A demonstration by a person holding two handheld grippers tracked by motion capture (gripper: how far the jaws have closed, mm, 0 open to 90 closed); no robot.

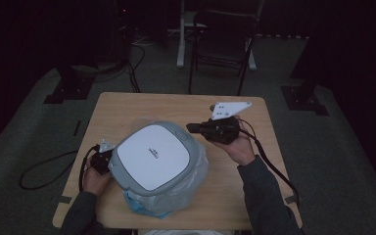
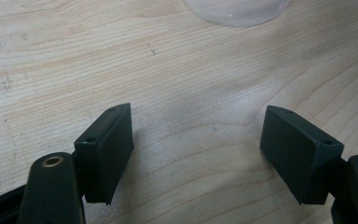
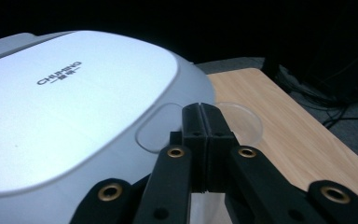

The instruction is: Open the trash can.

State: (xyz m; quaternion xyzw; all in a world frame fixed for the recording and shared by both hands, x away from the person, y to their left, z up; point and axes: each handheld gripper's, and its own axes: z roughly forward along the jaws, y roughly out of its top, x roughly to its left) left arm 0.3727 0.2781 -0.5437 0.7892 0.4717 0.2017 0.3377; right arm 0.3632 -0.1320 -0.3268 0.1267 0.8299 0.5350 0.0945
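Right gripper (image 1: 192, 127) level, beside cooker (image 1: 154, 156)

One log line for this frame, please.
appliance lid: shut, over plastic bag | right tongs: shut, empty, at lid button | left tongs: open, empty, above table

The left gripper (image 2: 196, 149) hangs over bare wooden table (image 2: 51, 60), jaws wide apart; a clear plastic edge (image 2: 235, 11) at one o'clock.
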